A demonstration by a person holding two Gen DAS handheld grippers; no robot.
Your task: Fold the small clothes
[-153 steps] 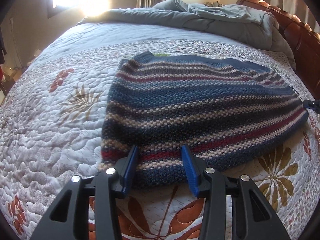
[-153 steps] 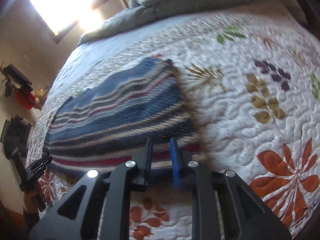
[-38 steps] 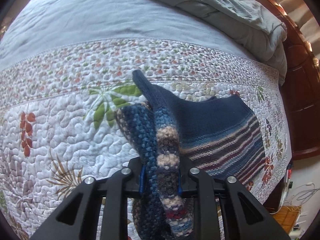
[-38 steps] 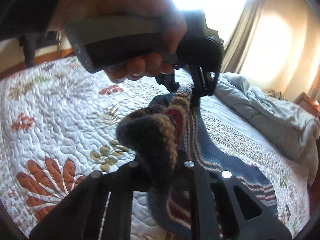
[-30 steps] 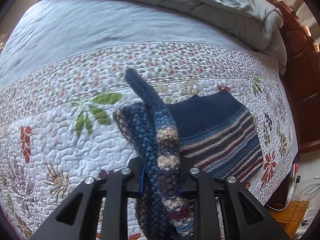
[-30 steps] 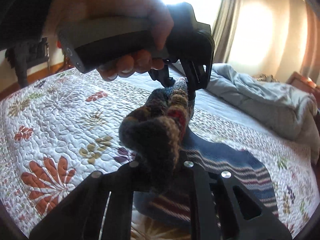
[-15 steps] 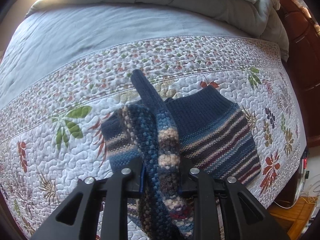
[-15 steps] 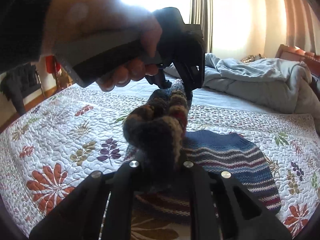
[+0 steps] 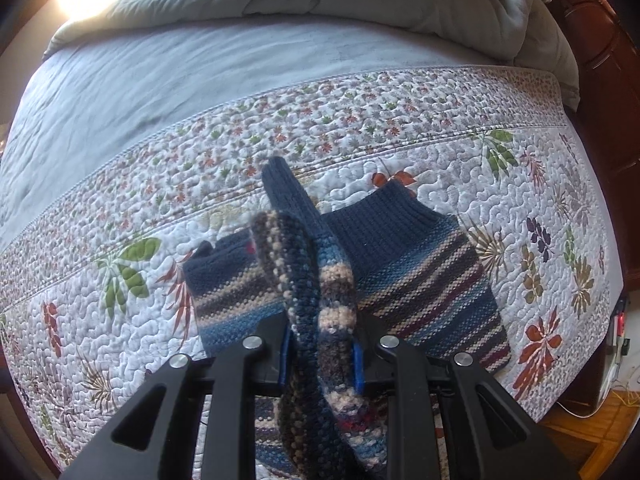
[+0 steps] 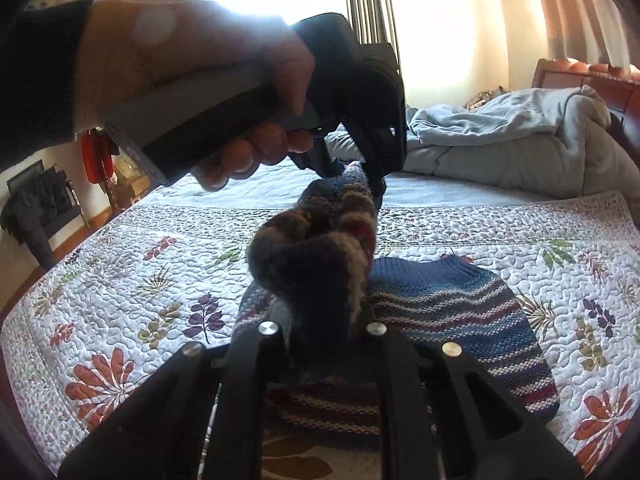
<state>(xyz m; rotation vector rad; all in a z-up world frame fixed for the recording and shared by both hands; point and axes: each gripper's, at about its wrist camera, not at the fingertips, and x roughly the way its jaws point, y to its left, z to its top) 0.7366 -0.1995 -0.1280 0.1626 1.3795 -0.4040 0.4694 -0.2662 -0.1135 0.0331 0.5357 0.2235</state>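
Sweater (image 9: pixel 420 280) lies half on the quilt (image 9: pixel 120 320), its near edge lifted. Left gripper (image 9: pixel 320 356) and right gripper (image 10: pixel 326 328) each pinch a bunched corner, jaws nearly closed. Carry both corners level toward the ribbed edge, then lay flat.

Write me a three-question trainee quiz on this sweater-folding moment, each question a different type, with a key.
1. True or false: both tongs, the left tongs and the right tongs, are clamped on the striped knit sweater.
2. Multiple choice: the sweater's ribbed navy edge lies on A) the grey comforter, B) the floral quilt, C) the wooden floor.
3. Fill in: in the right wrist view, a bare ____ grips the handle of the left tongs.

Key: 1 true; 2 B; 3 hand
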